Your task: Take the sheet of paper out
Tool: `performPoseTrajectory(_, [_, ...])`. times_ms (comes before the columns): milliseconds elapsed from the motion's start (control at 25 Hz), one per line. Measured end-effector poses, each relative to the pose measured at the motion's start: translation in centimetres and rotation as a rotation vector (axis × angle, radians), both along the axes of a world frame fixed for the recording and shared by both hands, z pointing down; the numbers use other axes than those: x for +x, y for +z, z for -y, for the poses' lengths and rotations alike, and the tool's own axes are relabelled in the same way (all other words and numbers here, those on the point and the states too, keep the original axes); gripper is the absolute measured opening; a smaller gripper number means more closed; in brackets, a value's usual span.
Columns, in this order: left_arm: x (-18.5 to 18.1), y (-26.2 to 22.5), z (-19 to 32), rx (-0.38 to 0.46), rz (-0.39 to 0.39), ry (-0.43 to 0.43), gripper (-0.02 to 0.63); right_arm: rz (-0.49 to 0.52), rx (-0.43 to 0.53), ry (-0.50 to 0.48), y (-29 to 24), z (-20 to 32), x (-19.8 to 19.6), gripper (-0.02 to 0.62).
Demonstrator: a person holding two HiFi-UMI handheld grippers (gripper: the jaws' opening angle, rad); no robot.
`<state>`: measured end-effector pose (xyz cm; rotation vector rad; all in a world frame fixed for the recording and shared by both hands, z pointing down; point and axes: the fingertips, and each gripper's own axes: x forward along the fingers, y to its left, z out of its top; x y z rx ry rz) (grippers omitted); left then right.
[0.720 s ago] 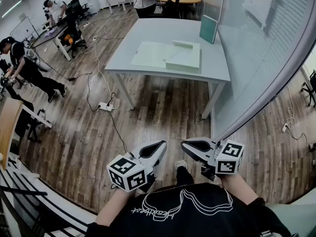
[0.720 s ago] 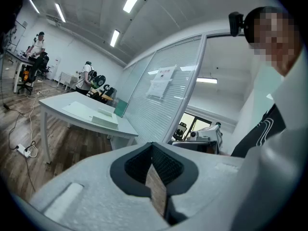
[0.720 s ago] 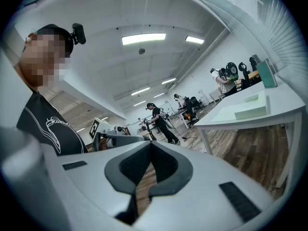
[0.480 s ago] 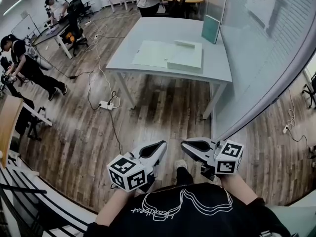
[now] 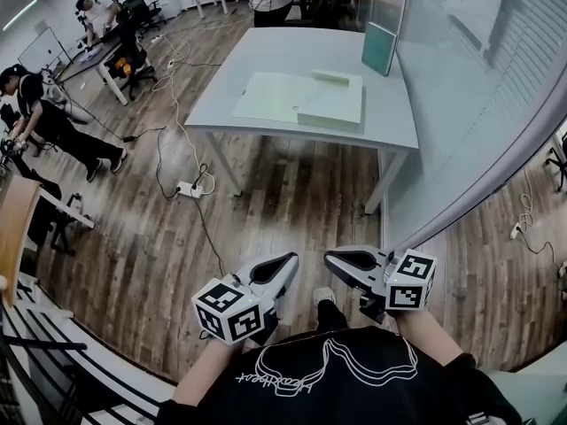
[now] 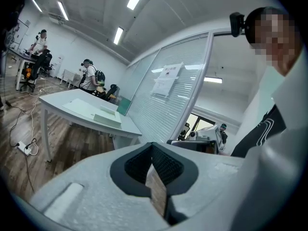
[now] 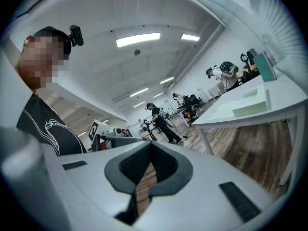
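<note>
Head view, upper left: two people [image 5: 40, 118] [image 5: 99, 14] at desks, one bent over. Cables trail across the wood floor [image 5: 292, 202] to a white power strip [image 5: 190, 190].

Bottom centre, left of middle: left gripper [image 5: 291, 259], marker cube [image 5: 232, 312] behind it, held low in front of the wearer's black shirt [image 5: 328, 374]. Left gripper view: its fingers [image 6: 139, 165] are pressed together at the tip, nothing between them.

Upper middle: white table [image 5: 292, 56]. On it lies a pale-green sheet [image 5: 270, 96], flat. A thicker pale-green slab [image 5: 334, 106] sits at its right side, touching it. Whether the flat piece is loose paper or a folder's flap, I cannot tell. Both grippers are well apart from the table, with floor between.

Bottom centre, right of middle: right gripper [image 5: 330, 257] with its own cube [image 5: 410, 281], just beside the left one, tips near each other but not touching. Right gripper view: fingers [image 7: 166, 165] closed, empty.

Further right: a teal board [image 5: 378, 50] stands upright at the table's far right edge, against the glass partition [image 5: 478, 96] that fills the right side.
</note>
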<state>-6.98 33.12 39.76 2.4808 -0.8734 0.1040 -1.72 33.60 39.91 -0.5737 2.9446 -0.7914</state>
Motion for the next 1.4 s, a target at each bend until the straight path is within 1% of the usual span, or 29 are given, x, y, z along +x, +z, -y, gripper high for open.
performPoseTrajectory(240, [1.4,0.7,4.3,-0.022,0.001,0.007,0.012,0.012,-0.013,0.011,0.4,4.3,1.4,0.009])
performPoseTrajectory(600, [5.4,0.4,13.1,-0.033,0.005,0.035,0.012,0.022,-0.014,0.025,0.2,13.2,4.9,0.010])
performPoseTrajectory(760, [7.4,-0.2,16.8,-0.022,0.007,0.046,0.012,0.020,0.002,0.027,-0.5,16.8,6.8,0.009])
performPoseTrajectory(1000, [10.0,-0.9,21.4,0.020,-0.008,0.074,0.012,0.023,0.042,0.060,-1.1,21.5,9.5,0.009])
performPoseTrajectory(1120, [10.7,-0.4,23.0,0.017,-0.004,0.092,0.012,0.025,0.042,0.076,-0.9,23.2,10.2,0.010])
performPoseTrajectory(1280, [11.0,0.2,25.0,-0.002,-0.023,0.110,0.012,0.038,0.005,0.084,0.1,25.3,10.3,0.009])
performPoseTrajectory(1400, [10.8,0.5,27.2,-0.005,-0.029,0.124,0.012,0.053,-0.005,0.102,0.2,27.6,10.3,0.011])
